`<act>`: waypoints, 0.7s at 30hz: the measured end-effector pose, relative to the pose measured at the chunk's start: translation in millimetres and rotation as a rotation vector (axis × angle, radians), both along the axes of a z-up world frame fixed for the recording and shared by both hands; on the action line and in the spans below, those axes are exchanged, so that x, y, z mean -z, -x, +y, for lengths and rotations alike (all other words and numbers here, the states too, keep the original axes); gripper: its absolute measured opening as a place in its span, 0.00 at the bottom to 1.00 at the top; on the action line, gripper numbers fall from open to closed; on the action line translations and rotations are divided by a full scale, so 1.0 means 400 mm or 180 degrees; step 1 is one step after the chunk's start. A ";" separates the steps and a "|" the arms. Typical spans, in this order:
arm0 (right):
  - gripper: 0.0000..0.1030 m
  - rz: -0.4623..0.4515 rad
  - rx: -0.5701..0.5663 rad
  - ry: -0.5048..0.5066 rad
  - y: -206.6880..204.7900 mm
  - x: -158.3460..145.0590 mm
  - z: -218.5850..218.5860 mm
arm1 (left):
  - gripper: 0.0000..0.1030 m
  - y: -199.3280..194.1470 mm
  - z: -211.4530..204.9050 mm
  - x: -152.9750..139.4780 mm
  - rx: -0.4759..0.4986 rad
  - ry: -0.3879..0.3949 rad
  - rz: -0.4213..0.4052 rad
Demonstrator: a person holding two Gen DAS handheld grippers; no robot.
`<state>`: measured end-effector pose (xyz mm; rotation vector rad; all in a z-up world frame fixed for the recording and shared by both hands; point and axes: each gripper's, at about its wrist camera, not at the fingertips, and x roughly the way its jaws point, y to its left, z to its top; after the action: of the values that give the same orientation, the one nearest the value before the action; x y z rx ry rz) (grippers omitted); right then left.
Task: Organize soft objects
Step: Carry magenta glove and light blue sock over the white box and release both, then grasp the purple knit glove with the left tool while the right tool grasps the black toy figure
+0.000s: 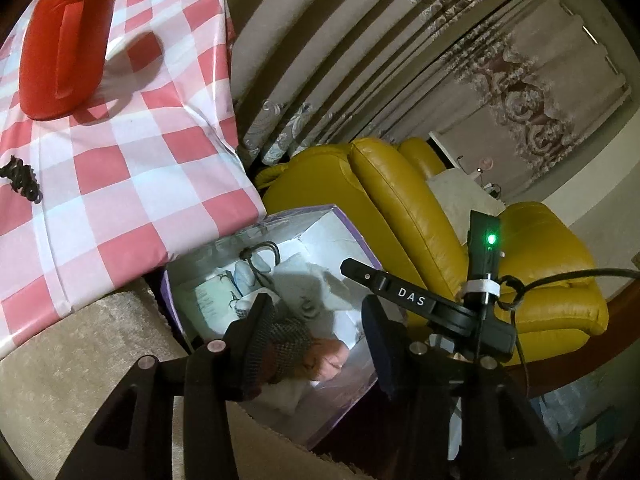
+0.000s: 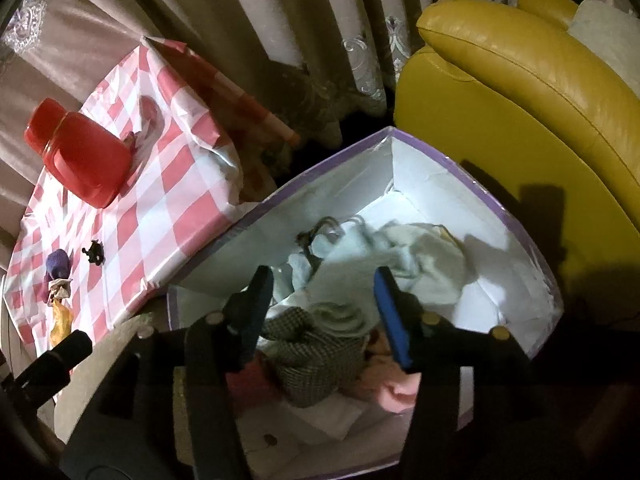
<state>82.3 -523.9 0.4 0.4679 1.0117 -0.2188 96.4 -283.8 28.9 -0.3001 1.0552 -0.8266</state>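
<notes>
The left hand-held gripper (image 1: 316, 336) and the right hand-held gripper (image 2: 324, 312) are held parted over the box (image 2: 516, 216) at lower centre, nothing pinched. A checked cloth (image 2: 316, 356), pale garments (image 2: 404, 256) and a pink item (image 2: 400, 392) are piled inside. A red jug (image 2: 84, 156) is seen on the counter (image 2: 168, 208), upper left.

Above purple-edged box (image 2: 532, 236): right gripper (image 2: 324, 312), jaws apart. Inside box: pale cloths (image 2: 400, 256), checked fabric (image 2: 316, 356). Left of box: checkered table (image 2: 160, 216).

Red-white checked tablecloth (image 1: 120, 168), yellow armchair (image 2: 520, 128)
</notes>
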 end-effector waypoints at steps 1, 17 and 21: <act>0.58 -0.0010 -0.0019 -0.0006 0.000 -0.002 0.003 | 0.46 0.000 0.004 -0.001 -0.0006 0.0011 0.0002; 0.61 -0.0120 -0.0778 0.0049 -0.089 -0.059 0.247 | 0.46 -0.077 0.227 -0.052 -0.0643 0.0108 -0.0060; 0.62 -0.0179 -0.1077 0.0094 -0.137 -0.081 0.344 | 0.46 -0.112 0.345 -0.065 -0.0972 0.0116 -0.0092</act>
<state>137.0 -386.3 32.9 0.2686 1.0145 0.0816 141.3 -145.7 54.8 -0.4663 0.9394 -0.5740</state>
